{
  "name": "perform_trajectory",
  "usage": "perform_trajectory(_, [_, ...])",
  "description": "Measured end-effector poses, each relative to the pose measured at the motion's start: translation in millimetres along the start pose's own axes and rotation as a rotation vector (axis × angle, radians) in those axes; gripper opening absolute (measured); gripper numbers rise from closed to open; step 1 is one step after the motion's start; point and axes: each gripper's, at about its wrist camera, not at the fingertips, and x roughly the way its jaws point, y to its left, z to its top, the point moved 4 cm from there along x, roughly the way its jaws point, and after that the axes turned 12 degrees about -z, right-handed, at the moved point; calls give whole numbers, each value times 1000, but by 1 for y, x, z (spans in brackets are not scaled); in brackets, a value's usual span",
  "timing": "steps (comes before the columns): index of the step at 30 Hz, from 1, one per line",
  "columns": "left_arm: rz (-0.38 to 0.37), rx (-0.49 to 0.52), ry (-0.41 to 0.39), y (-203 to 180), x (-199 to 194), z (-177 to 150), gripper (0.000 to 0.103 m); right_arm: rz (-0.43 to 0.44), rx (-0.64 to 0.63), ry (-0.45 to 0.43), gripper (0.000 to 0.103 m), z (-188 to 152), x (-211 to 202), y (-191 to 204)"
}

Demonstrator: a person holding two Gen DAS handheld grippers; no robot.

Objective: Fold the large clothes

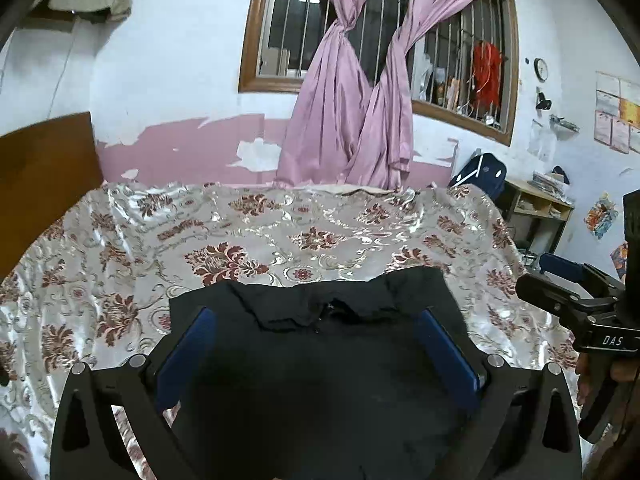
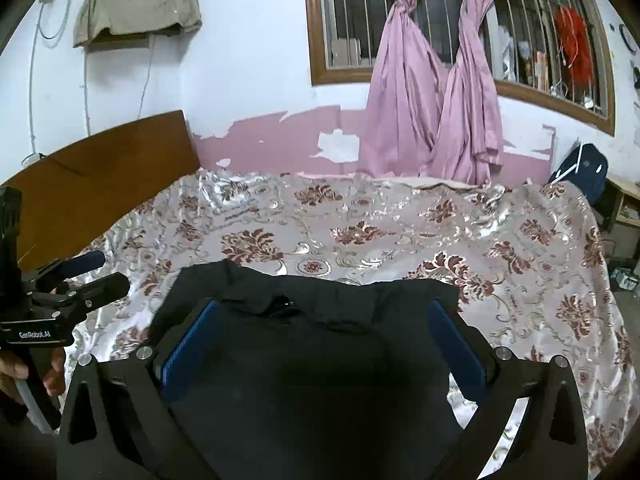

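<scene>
Black garment [image 1: 320, 360] folded into a compact rectangle, flat on the flowered bedspread [image 1: 120, 240], collar ruffled at the far edge. Folding apparently near finished, perhaps only tidying left. Left gripper [image 1: 316, 344] and right gripper [image 2: 324, 340] above it, jaws wide apart, empty.

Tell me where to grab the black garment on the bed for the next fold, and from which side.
Take the black garment at its two far corners, the left gripper on the left one and the right gripper on the right, coming from the near side. It lies flat on the floral bedspread, and those corners sit free at the edge, so open jaws can likely slide under.
</scene>
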Motion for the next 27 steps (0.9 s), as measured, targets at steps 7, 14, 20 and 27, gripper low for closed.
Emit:
perform_trajectory(7, [14, 27, -48, -32, -69, -10, 103, -4, 10, -44, 101, -11, -71, 1])
perform_trajectory(14, [50, 41, -81, -54, -119, -35, 103, 16, 9, -62, 101, -37, -126, -5])
perform_trajectory(20, [45, 81, -67, -70, -134, -60, 103, 11, -15, -64, 101, -66, -152, -16])
perform_trajectory(27, [33, 57, -44, -73, -138, -92, 103, 2, 2, -39, 101, -97, -166, -31])
